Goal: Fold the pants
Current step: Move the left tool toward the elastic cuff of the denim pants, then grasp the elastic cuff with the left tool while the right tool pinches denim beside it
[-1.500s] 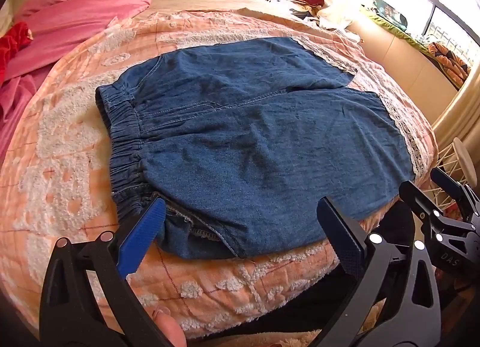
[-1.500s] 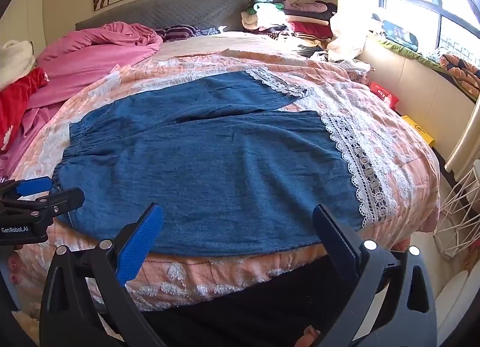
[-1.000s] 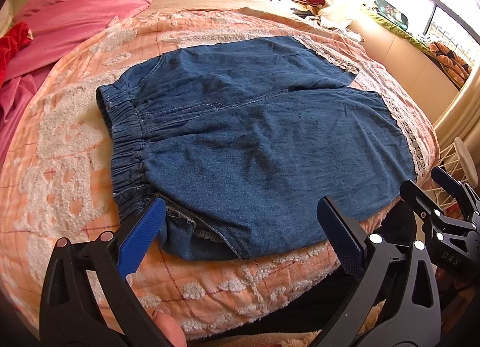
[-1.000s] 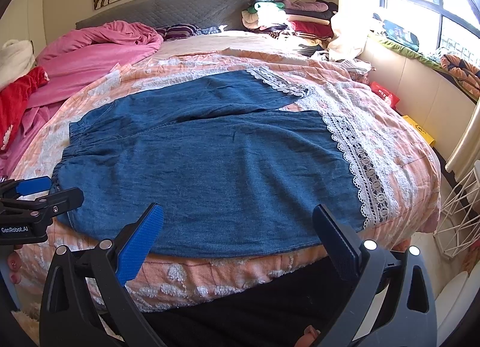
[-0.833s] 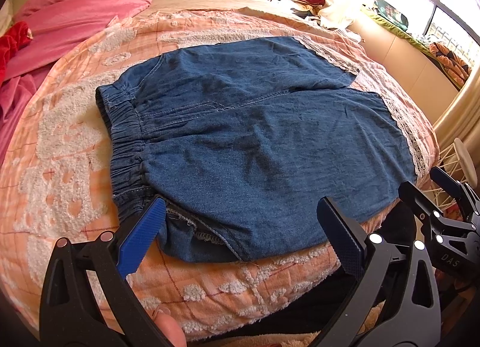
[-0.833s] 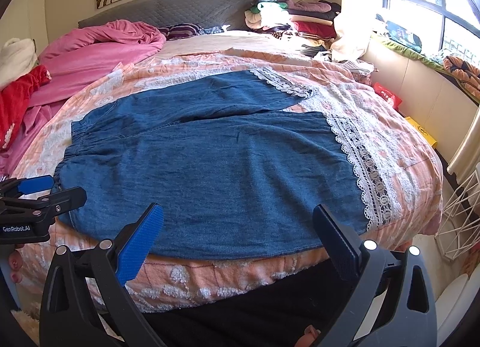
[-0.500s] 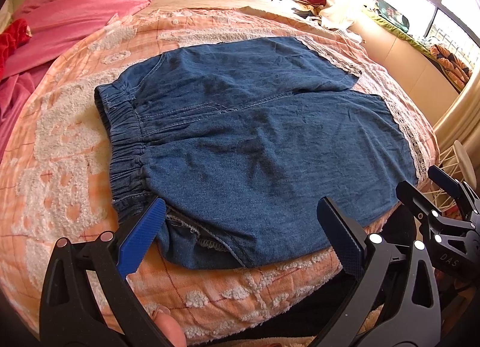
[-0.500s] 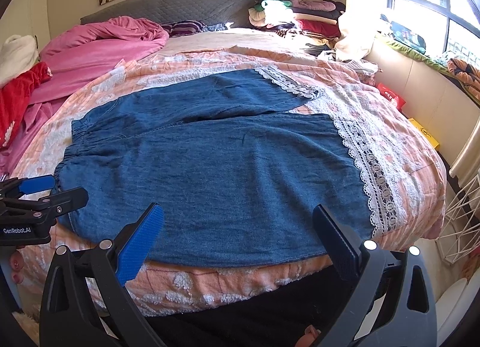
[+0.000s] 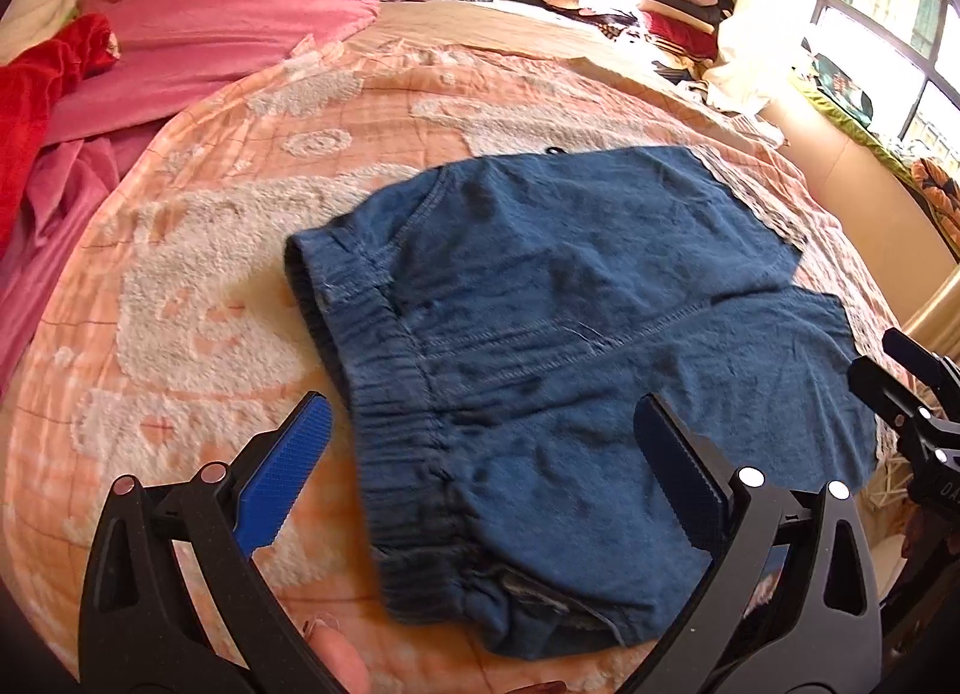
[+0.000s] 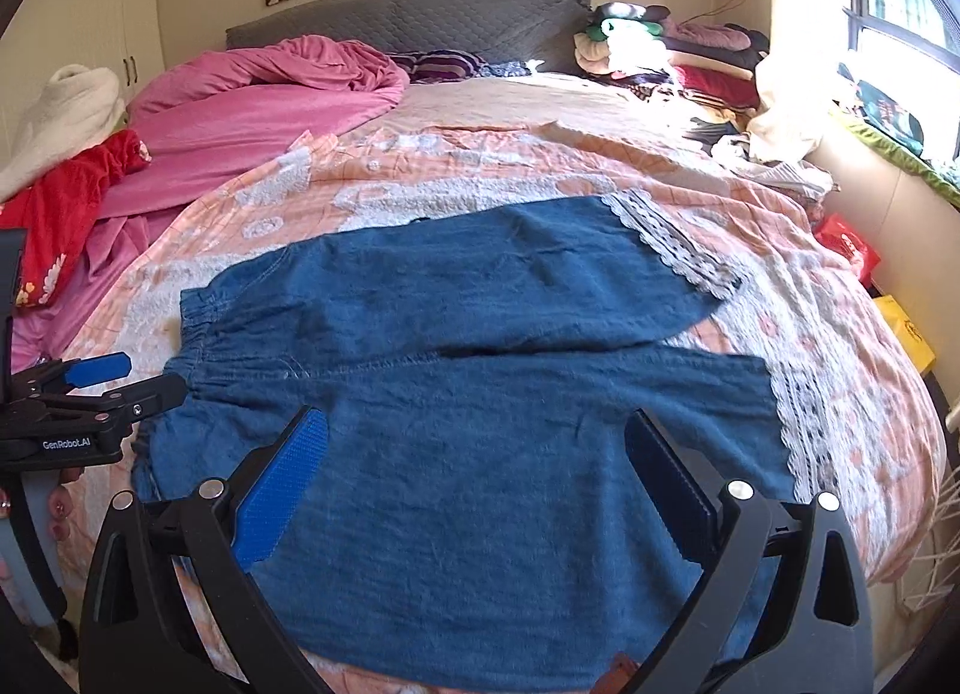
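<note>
Right wrist view shows the denim pants [image 10: 480, 394] spread flat along the bed's [image 10: 840, 298] near edge, unfolded, my left gripper [image 9: 480, 478] and right gripper [image 10: 474, 478] both wide open, empty.

Left gripper [image 9: 480, 442]: jaws spread wide, nothing between the fingers. A blue pad faces inward on one finger. A fingertip [image 9: 336, 658] of the holding hand shows at the bottom edge, beneath the gripper body.

Right gripper [image 10: 474, 454]: jaws spread wide, nothing between the fingers. It points forward and slightly downward.

Both grippers are held side by side; each appears at the edge of the other's view.
</note>
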Available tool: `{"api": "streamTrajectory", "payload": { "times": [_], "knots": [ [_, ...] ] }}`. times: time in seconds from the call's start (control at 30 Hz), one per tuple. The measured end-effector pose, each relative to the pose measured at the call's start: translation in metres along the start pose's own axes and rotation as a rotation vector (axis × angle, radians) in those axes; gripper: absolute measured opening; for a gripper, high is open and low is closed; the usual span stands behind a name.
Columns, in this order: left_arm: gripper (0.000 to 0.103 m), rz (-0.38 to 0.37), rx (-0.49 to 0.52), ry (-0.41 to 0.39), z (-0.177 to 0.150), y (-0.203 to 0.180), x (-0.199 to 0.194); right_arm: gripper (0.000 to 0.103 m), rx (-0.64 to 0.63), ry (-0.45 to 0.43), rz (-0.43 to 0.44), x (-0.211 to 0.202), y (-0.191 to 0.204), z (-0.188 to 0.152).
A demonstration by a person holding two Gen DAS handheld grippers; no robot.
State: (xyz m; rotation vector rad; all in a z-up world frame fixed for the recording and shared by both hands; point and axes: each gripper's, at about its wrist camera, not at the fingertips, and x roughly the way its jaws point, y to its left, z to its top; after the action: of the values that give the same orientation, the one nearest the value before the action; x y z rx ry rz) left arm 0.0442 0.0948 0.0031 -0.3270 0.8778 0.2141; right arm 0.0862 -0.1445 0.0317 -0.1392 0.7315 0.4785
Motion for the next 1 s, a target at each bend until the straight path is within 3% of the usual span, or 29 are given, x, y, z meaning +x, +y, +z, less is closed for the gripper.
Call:
{"api": "streamTrajectory", "payload": {
  "times": [0.13,0.43,0.73,0.8,0.97,1.0],
  "knots": [
    [0.095,0.048,-0.031,-0.030,0.019,0.028,0.008,0.099,-0.046,-0.002,0.012,0.018,0.004,0.027],
    [0.095,0.105,-0.112,0.012,0.053,0.082,0.040,0.099,-0.102,-0.023,0.127,0.052,0.014,0.089],
    [0.094,0.062,-0.112,0.015,0.069,0.104,0.062,0.099,-0.185,0.029,0.272,0.115,0.026,0.146],
    [0.090,0.048,-0.104,0.012,0.071,0.105,0.067,0.099,-0.215,0.069,0.318,0.136,0.031,0.157],
    [0.062,-0.003,-0.085,0.046,0.071,0.101,0.080,0.099,-0.364,0.135,0.301,0.186,0.056,0.164],
    [0.060,-0.011,-0.080,0.050,0.070,0.099,0.082,0.099,-0.380,0.149,0.305,0.194,0.060,0.162]
  ]
}}
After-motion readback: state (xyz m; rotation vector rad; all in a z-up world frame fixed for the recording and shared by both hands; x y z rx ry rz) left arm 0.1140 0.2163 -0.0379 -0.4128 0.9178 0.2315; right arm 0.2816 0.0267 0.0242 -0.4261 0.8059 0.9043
